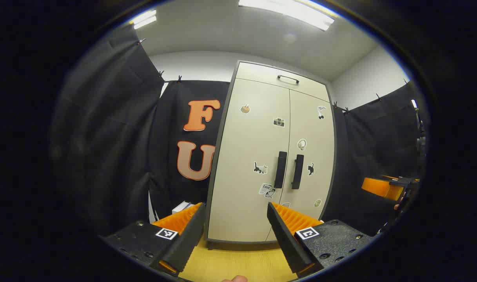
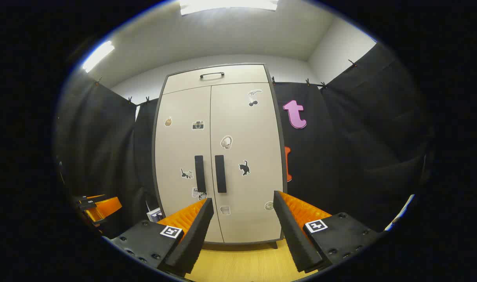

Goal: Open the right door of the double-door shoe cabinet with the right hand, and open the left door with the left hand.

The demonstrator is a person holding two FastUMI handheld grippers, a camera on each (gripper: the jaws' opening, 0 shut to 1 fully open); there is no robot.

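Bright ceiling lights (image 1: 287, 11) glare overhead; focus looks sharp, though fisheye edges bend and perhaps dim

Place: a staged recording booth inside a plain room, not a lived-in home.
Walls: black cloth (image 2: 363, 129) clipped up on three sides, with white painted wall (image 1: 199, 66) showing above it.
Ceiling: white, with fluorescent strip lights (image 1: 289, 11).
Floor: yellow wood-grain boards (image 2: 246, 262).
Furniture: one beige double-door shoe cabinet (image 2: 218, 156) dotted with stickers, standing against the cloth.
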